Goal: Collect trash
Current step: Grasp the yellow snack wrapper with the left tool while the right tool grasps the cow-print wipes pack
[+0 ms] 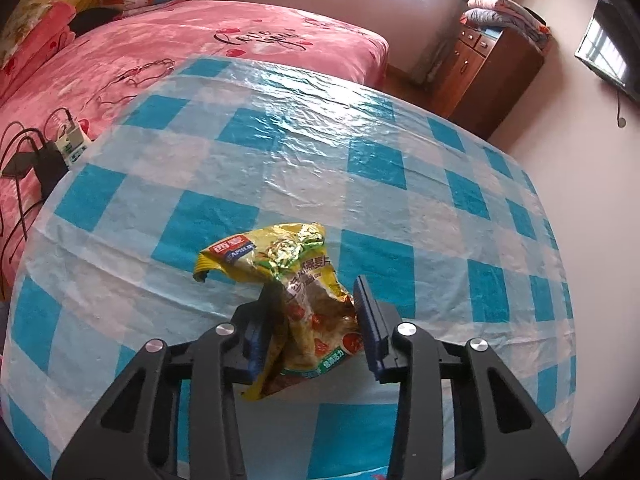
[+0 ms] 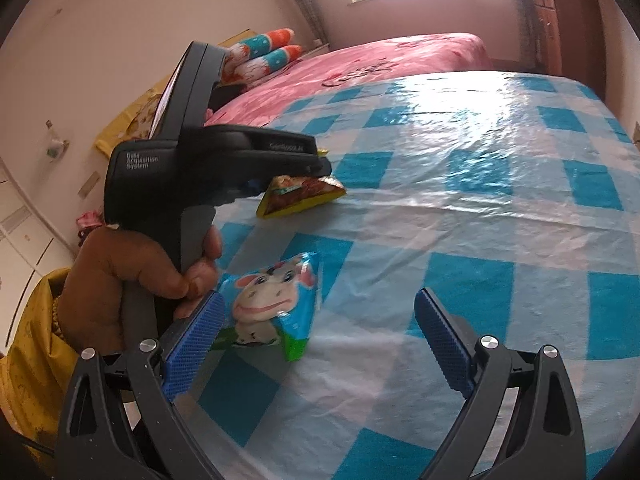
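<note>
Mid-pickup: left gripper [image 1: 316, 312] straddled yellow snack wrapper [image 1: 280, 264], jaws apart; right gripper [image 2: 320, 344] gaped beside blue cow-print packet [image 2: 272, 304]. Next: squeeze, lift.

Yellow wrapper [image 1: 292, 292] lettering too crumpled, illegible.

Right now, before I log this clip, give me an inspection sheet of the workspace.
Surface: blue-and-white checked plastic cloth, wrinkled, glare patches.
Job's things: yellow snack wrapper, crumpled; blue cow-print packet, flat on the cloth.
Clutter: nothing seen.
Grippers: left gripper straddles the yellow wrapper, jaws not closed; right gripper open, the packet by its left finger.
Cables: black cords and power strip on the bed.
Surroundings: pink bed, wooden cabinet, window.
</note>
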A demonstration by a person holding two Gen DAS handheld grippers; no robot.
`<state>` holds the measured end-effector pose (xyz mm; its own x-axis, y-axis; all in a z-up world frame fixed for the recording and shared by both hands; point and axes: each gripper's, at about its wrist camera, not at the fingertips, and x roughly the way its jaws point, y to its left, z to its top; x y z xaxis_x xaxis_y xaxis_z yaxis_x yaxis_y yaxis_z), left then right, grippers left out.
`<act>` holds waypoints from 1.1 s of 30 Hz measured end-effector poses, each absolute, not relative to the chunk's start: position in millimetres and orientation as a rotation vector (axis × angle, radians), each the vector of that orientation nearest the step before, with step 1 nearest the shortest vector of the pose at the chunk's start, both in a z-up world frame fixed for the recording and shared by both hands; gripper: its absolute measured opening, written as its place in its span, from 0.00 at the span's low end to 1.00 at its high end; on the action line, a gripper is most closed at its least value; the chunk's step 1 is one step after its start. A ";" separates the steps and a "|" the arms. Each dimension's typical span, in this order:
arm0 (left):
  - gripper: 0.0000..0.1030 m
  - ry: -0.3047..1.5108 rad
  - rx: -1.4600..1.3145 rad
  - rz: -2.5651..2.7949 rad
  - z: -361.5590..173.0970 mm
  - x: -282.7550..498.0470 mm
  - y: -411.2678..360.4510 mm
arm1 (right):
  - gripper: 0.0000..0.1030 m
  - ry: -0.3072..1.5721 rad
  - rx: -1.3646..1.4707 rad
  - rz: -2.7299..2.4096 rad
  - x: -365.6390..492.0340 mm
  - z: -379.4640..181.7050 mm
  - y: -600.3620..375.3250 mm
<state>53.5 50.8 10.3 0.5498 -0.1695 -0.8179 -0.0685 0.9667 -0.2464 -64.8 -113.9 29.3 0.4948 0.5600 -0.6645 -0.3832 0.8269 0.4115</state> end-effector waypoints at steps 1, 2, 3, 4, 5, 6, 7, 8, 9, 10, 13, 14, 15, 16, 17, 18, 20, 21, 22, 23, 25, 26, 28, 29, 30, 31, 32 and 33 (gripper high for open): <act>0.37 0.988 -0.268 -0.060 10.9 52.2 52.8 | 0.92 0.885 0.216 0.580 -64.7 28.9 -112.3; 0.36 0.985 -0.273 -0.060 11.7 50.4 55.5 | 0.92 0.887 0.206 0.585 -65.0 28.2 -109.5; 0.36 0.980 -0.276 -0.061 12.8 47.8 58.4 | 0.92 0.889 0.198 0.590 -65.3 27.5 -107.0; 0.36 0.974 -0.279 -0.062 14.1 44.9 61.3 | 0.92 0.892 0.190 0.595 -65.7 26.9 -103.9; 0.36 0.969 -0.282 -0.065 15.3 42.0 64.0 | 0.92 0.893 0.177 0.598 -66.3 26.2 -100.4; 0.36 0.964 -0.285 -0.067 16.4 39.2 66.1 | 0.92 0.893 0.161 0.598 -67.2 25.8 -96.7; 0.36 0.958 -0.287 -0.068 17.9 36.6 68.3 | 0.92 0.892 0.150 0.599 -67.9 25.5 -93.9; 0.36 0.950 -0.289 -0.069 20.1 33.0 71.3 | 0.92 0.889 0.129 0.599 -69.3 25.2 -89.9; 0.36 0.942 -0.292 -0.069 22.4 28.6 74.9 | 0.92 0.888 0.119 0.598 -70.0 25.2 -87.3; 0.36 0.935 -0.295 -0.069 24.4 24.1 78.9 | 0.92 0.886 0.105 0.596 -71.1 25.0 -84.8; 0.36 0.923 -0.296 -0.063 28.6 13.1 88.5 | 0.92 0.886 0.064 0.592 -71.8 23.8 -75.8; 0.36 0.919 -0.294 -0.060 29.7 8.5 92.0 | 0.92 0.887 0.050 0.591 -72.3 23.5 -73.2; 0.36 0.916 -0.296 -0.059 30.6 3.5 96.1 | 0.92 0.887 0.037 0.589 -72.8 23.0 -71.0; 0.36 0.914 -0.299 -0.057 30.9 -0.6 99.4 | 0.92 0.887 0.030 0.587 -72.7 22.7 -69.8; 0.36 0.911 -0.304 -0.055 31.6 -7.4 104.5 | 0.92 0.887 0.020 0.586 -73.6 22.3 -66.7; 0.36 0.909 -0.306 -0.054 32.0 -11.4 107.5 | 0.92 0.885 0.015 0.587 -74.3 22.2 -65.4; 0.36 0.905 -0.308 -0.051 32.5 -23.0 114.8 | 0.92 0.881 0.001 0.593 -76.5 22.0 -62.9; 0.36 0.905 -0.309 -0.050 32.6 -27.7 117.5 | 0.92 0.880 -0.004 0.596 -77.1 21.9 -61.0; 0.36 0.905 -0.311 -0.050 32.3 -32.4 120.5 | 0.92 0.880 -0.009 0.599 -78.0 21.8 -58.3; 0.36 0.907 -0.314 -0.050 31.6 -38.3 123.7 | 0.92 0.880 -0.013 0.601 -77.9 21.3 -57.2; 0.36 0.911 -0.320 -0.051 30.1 -48.8 129.2 | 0.92 0.886 -0.030 0.600 -78.1 20.5 -52.3; 0.36 0.913 -0.321 -0.053 29.3 -54.3 131.8 | 0.92 0.887 -0.034 0.599 -76.7 20.0 -50.5; 0.36 0.914 -0.314 -0.055 28.4 -64.1 135.6 | 0.92 0.892 -0.042 0.601 -76.1 19.3 -47.0; 0.36 0.913 -0.310 -0.055 28.1 -70.6 138.2 | 0.92 0.898 -0.047 0.601 -75.0 18.1 -43.9; 0.36 0.913 -0.308 -0.056 27.8 -74.3 139.7 | 0.92 0.905 -0.053 0.594 -73.7 16.8 -41.2; 0.36 0.913 -0.307 -0.057 27.1 -78.3 141.2 | 0.92 0.911 -0.056 0.588 -72.5 16.2 -40.6; 0.36 0.914 -0.306 -0.058 26.4 -83.6 144.2 | 0.92 0.920 -0.053 0.583 -70.4 15.1 -39.5; 0.36 0.915 -0.306 -0.058 25.6 -87.8 146.0 | 0.92 0.928 -0.044 0.584 -68.5 14.2 -39.4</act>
